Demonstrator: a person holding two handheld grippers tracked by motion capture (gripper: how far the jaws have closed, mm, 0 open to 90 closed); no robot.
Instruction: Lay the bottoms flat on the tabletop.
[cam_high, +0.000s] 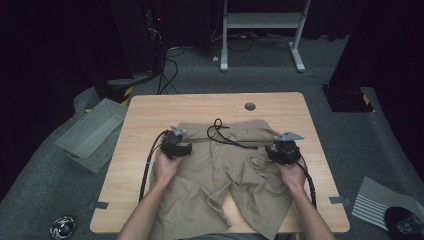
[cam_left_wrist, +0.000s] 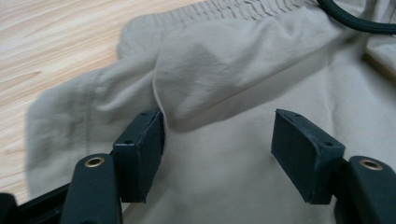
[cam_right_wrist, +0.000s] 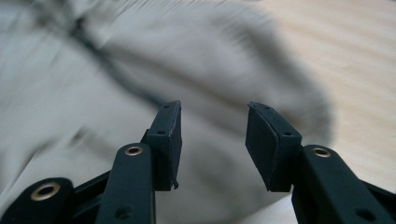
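A pair of beige shorts (cam_high: 227, 170) lies spread on the light wooden counter (cam_high: 150, 110), its black drawstring (cam_high: 220, 131) near the waistband. The left claw (cam_high: 187, 148) and right claw (cam_high: 270, 152) both stand released over the cloth, grasping nothing. Grey carpet surrounds the counter; a grey bin (cam_high: 92, 132) sits to the left.

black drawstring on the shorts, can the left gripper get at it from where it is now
Probably yes. The left gripper is open over the shorts near the waistband, and the black drawstring lies on top of the fabric just beyond it, with nothing between them. The right gripper sits on the far side.
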